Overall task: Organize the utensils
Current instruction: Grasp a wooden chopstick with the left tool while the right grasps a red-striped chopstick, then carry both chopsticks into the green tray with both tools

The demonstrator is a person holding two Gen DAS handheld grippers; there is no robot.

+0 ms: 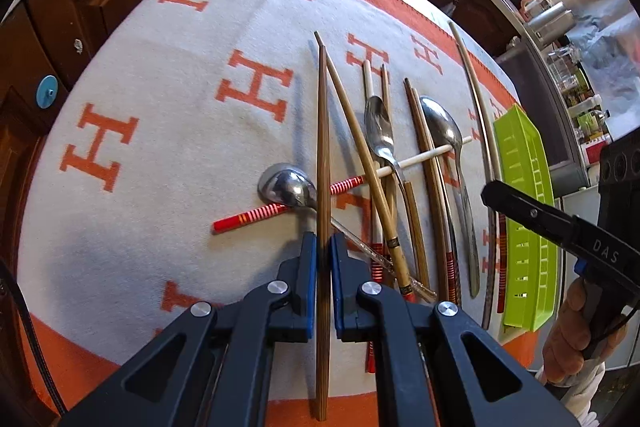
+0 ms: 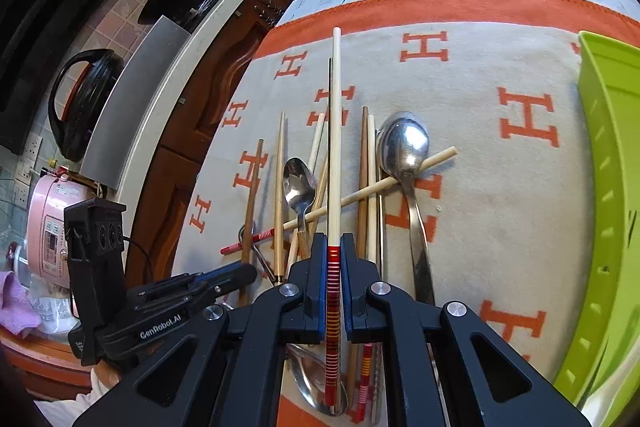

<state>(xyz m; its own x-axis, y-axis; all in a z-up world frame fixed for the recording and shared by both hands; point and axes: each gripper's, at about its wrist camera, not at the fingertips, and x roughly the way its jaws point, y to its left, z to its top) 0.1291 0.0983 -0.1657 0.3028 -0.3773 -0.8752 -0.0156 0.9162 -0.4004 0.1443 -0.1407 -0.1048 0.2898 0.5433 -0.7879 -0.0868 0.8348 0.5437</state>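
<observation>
On the surface, most utensils (image 1: 400, 163) lie scattered beside the green tray (image 1: 524, 227); your left gripper (image 1: 324, 247) clamps a brown chopstick (image 1: 322, 147), your right gripper (image 2: 334, 247) a red-banded chopstick (image 2: 335, 147).

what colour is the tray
Lime green tray, clearest in the right wrist view.

Black tongs (image 1: 324, 259), blue pads (image 1: 309, 267), silver screws

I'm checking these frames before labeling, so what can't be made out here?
- Left wrist view: brown chopstick near end cut by the frame's bottom edge.
- Left wrist view: right gripper fingertips indistinct.
- Right wrist view: tray interior cut by the right edge.
- Right wrist view: near spoon behind the gripper.
</observation>
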